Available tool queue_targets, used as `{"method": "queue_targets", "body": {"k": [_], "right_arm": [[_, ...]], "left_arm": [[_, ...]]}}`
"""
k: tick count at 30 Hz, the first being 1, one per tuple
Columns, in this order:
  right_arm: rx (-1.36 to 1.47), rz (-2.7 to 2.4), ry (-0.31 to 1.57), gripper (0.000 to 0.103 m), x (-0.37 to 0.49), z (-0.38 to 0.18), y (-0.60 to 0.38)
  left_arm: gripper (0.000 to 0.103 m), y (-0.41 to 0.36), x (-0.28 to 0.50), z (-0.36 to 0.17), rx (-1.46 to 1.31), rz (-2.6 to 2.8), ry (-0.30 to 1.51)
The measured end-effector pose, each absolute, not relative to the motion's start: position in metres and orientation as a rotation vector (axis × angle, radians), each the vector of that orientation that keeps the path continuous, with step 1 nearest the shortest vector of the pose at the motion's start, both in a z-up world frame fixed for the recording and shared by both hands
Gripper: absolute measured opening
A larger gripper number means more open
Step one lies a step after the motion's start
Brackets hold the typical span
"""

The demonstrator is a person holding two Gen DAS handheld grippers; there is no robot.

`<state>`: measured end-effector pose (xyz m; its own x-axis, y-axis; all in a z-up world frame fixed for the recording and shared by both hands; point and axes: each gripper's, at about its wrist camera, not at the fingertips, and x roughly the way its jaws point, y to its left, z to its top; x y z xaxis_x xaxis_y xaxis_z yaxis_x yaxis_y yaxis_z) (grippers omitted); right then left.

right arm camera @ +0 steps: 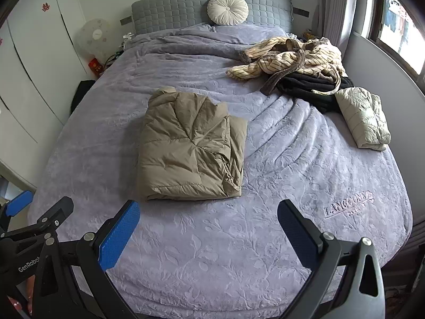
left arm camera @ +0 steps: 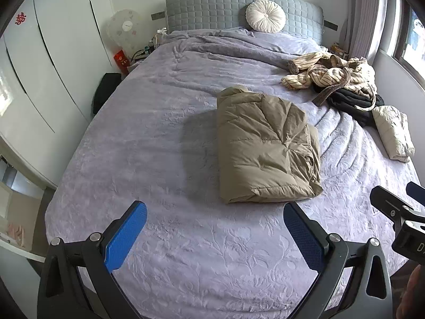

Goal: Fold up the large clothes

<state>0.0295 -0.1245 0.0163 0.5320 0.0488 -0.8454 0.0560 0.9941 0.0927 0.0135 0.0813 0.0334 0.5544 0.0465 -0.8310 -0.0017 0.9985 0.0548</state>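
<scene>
A tan puffer jacket [left arm camera: 265, 148] lies folded into a rectangle in the middle of the bed; it also shows in the right wrist view [right arm camera: 191, 146]. My left gripper [left arm camera: 215, 228] is open and empty above the bed's near end, short of the jacket. My right gripper [right arm camera: 209, 226] is open and empty too, near the jacket's front edge. The right gripper's tip shows in the left wrist view [left arm camera: 393, 207], and the left gripper shows in the right wrist view [right arm camera: 39, 220].
A heap of striped cream and black clothes [right arm camera: 297, 63] lies at the back right of the bed [right arm camera: 292, 212]. A folded cream puffer [right arm camera: 364, 119] lies beside it. A round white cushion [right arm camera: 228, 9] leans on the grey headboard. White wardrobes [left arm camera: 39, 66] stand left, a window wall [right arm camera: 385, 61] right.
</scene>
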Motion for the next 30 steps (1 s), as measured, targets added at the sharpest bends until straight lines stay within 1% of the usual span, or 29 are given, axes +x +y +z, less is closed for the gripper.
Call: {"method": "queue_targets", "body": {"k": [30], "right_arm": [[0.117,-0.009,1.014,0.103,0.025,0.0158,-0.1245]], "left_arm": [[0.103,0.0844,0.0167,0.0317,0.044,0.03,0.99]]}}
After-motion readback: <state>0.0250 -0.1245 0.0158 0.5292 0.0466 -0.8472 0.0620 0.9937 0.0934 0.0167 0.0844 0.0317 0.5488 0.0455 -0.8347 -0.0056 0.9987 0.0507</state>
